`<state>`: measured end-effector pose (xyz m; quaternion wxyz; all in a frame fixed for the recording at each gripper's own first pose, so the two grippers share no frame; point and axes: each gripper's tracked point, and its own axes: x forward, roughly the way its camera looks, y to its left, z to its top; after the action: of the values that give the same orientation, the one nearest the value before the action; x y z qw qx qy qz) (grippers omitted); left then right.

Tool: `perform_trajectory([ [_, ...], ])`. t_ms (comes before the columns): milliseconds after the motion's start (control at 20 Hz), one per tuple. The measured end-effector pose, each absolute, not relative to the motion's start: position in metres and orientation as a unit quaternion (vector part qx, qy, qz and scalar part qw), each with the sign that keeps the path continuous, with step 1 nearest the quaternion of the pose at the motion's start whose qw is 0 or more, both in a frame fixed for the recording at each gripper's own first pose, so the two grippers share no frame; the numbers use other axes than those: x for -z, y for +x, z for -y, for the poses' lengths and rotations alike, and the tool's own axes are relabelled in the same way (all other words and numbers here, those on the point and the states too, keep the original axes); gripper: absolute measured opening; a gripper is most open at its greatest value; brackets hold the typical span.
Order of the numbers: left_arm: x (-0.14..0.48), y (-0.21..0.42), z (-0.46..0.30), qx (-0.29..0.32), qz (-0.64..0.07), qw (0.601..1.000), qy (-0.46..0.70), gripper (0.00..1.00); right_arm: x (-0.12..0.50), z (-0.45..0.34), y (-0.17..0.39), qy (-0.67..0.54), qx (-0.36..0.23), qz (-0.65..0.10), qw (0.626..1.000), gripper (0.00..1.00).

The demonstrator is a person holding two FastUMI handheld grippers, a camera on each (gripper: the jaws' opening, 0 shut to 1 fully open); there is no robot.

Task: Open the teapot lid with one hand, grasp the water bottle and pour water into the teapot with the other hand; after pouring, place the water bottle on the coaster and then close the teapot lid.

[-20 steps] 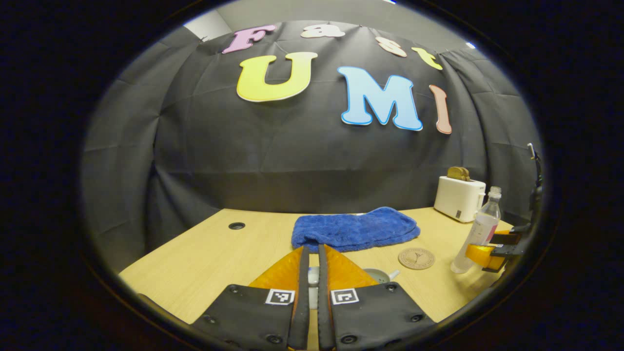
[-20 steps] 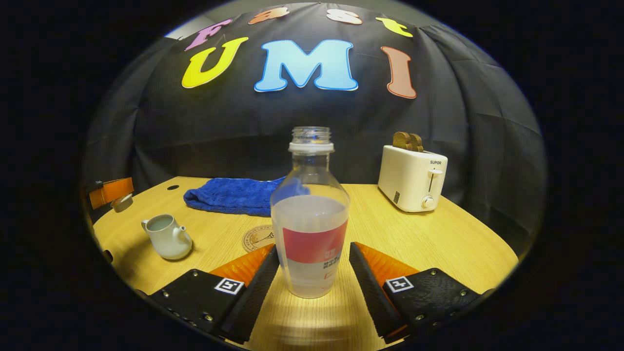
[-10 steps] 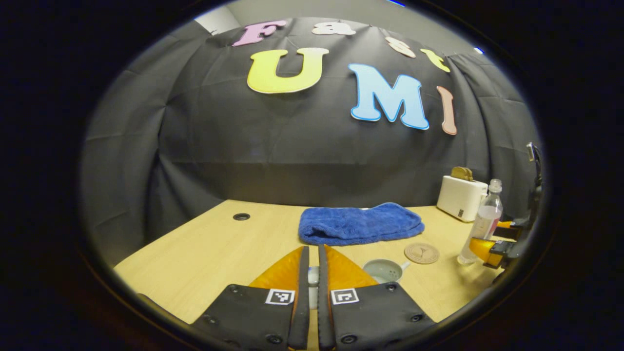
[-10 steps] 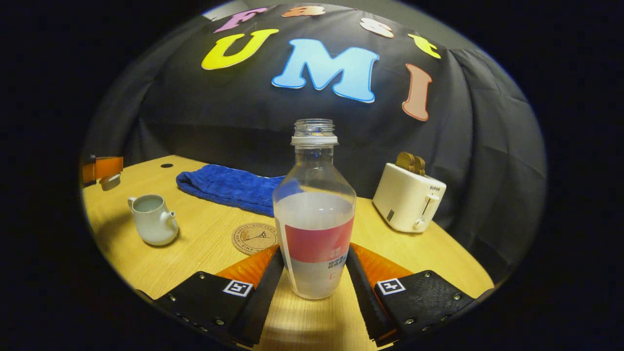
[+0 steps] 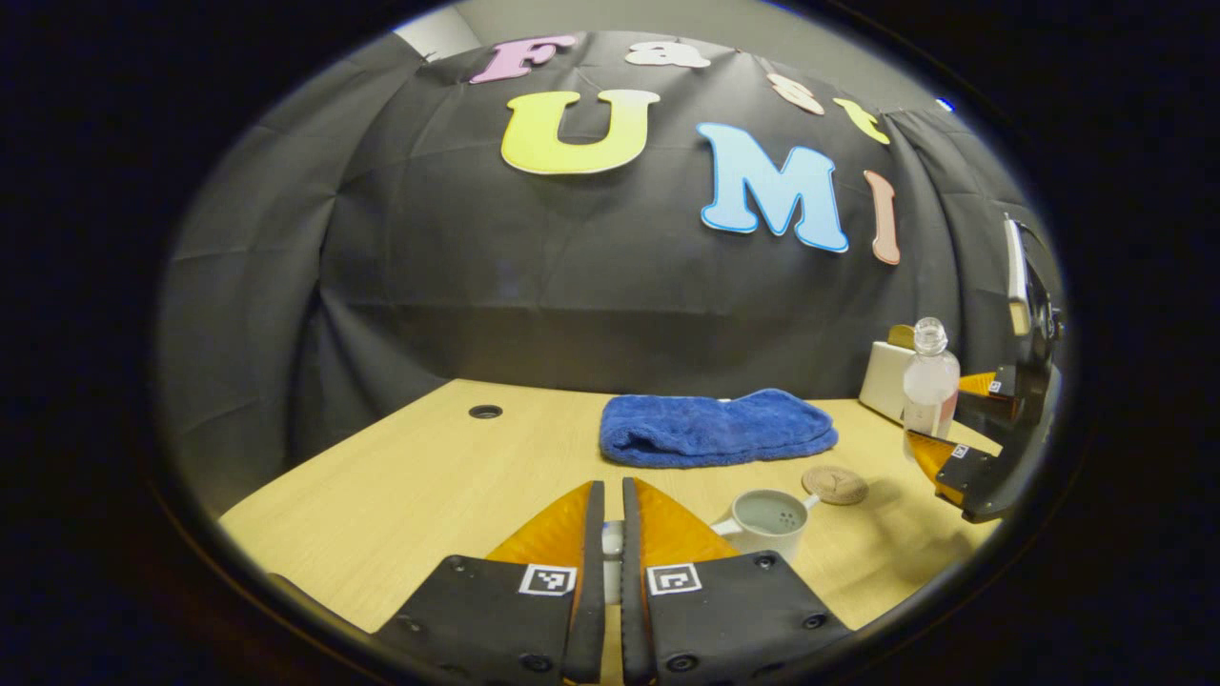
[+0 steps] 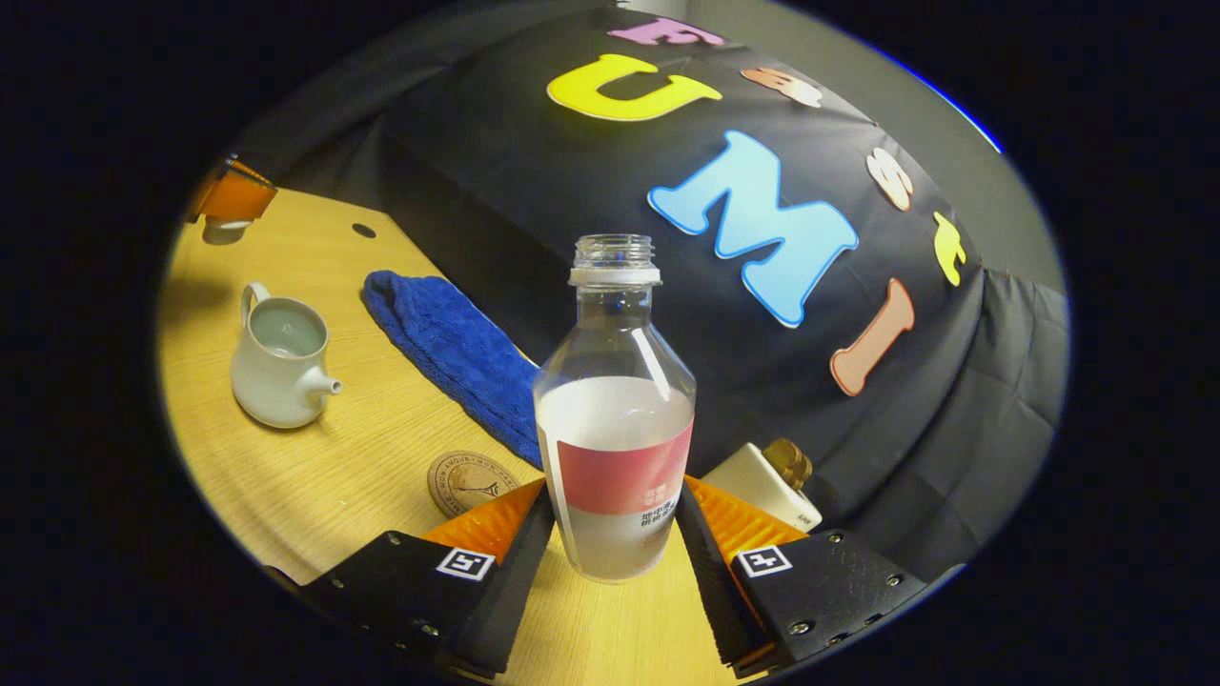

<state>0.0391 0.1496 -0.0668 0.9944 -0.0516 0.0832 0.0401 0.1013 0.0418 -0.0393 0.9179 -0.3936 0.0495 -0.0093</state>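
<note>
Water bottle [image 6: 615,410] uncapped, gripped on both sides by my right gripper [image 6: 613,534], open teapot [image 6: 279,357] left of the bottle, coaster [image 6: 469,482] between them, my left gripper [image 5: 611,548] clamped on the small teapot lid [image 5: 612,541].

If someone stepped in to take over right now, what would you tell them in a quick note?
Right tool: shut on the water bottle, cap off, partly full, lifted and tilted.
Left tool: shut on the teapot lid, held just off the table.
Teapot sits open on the table; the coaster lies bare beside the blue towel.
Done: lid off, bottle grasped.
Left: pour into the teapot, set the bottle on the coaster, close the lid.
</note>
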Motion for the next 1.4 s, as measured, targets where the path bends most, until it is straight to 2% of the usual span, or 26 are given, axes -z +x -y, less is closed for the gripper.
perform_trajectory([
  [400,0.079,0.033,-0.168,-0.050,-0.093,0.993,-0.059,0.13,0.037,-0.075,0.117,-0.516,-0.011,-0.022,0.857,0.77],
  [900,0.087,0.031,-0.175,-0.054,-0.100,0.991,-0.064,0.13,0.042,-0.100,0.122,-0.658,-0.012,0.022,0.753,0.77],
  [1400,0.092,0.030,-0.176,-0.055,-0.105,0.991,-0.064,0.14,0.045,-0.112,0.124,-0.742,-0.016,0.066,0.667,0.77],
])
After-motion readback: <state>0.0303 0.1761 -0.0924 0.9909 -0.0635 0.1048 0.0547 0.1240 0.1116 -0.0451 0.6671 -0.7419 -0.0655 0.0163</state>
